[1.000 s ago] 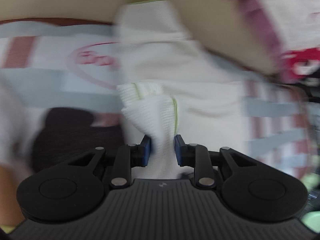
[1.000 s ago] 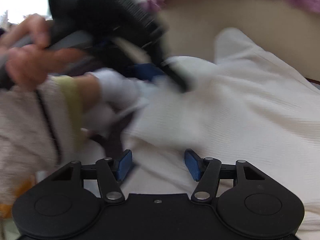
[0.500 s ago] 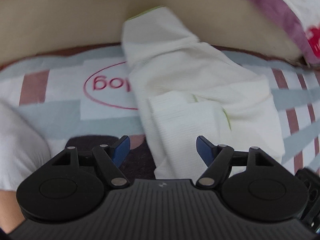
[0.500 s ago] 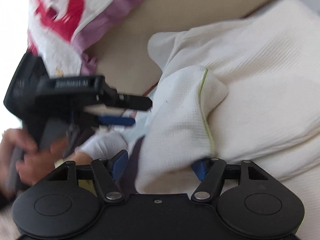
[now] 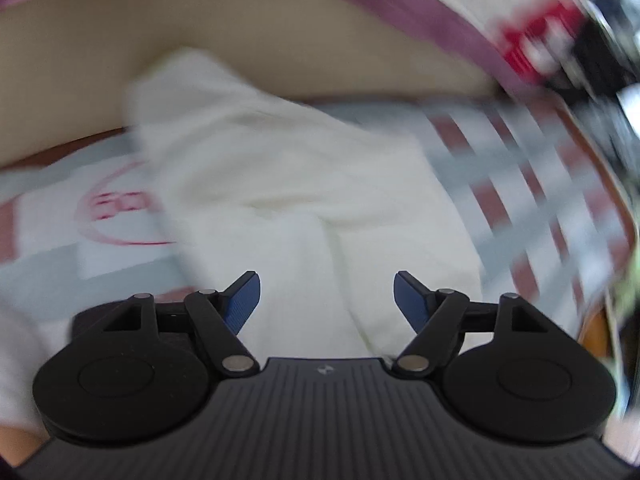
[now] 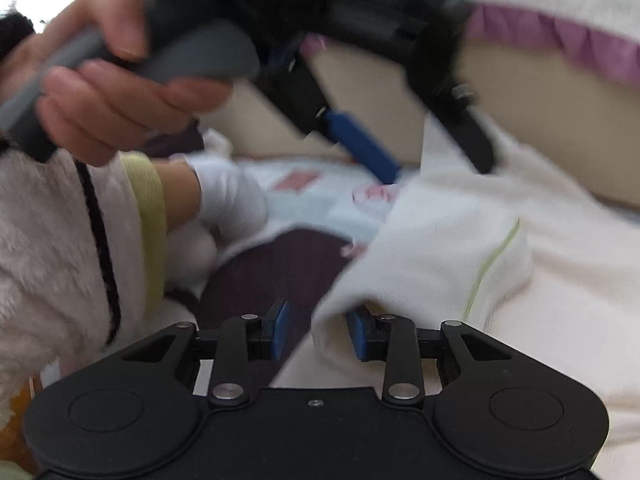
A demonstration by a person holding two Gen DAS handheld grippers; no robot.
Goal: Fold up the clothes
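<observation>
your left gripper [image 5: 327,294] hangs with its blue-padded fingers spread wide and nothing between them, just above the cream garment [image 5: 288,184], a soft waffle-knit piece that lies in rumpled folds on the bedspread [image 5: 500,184]. that bedspread is a smooth printed cloth with grey and brick-red stripes and a red ringed logo; much of the left view is smeared by blur. your right gripper [image 6: 318,334] sits low at the garment's near edge, its fingers drawn partly together, with a folded corner of the ribbed cream cloth, trimmed by a thin lime-green seam, lying between them against the right pad; i cannot tell whether they actually pinch it. beside that corner a dark plum cloth [image 6: 280,268] lies flat. in the right view your left hand [image 6: 104,96] wraps the grey handle above a fuzzy white sleeve [image 6: 52,240] with a yellow-green cuff.
</observation>
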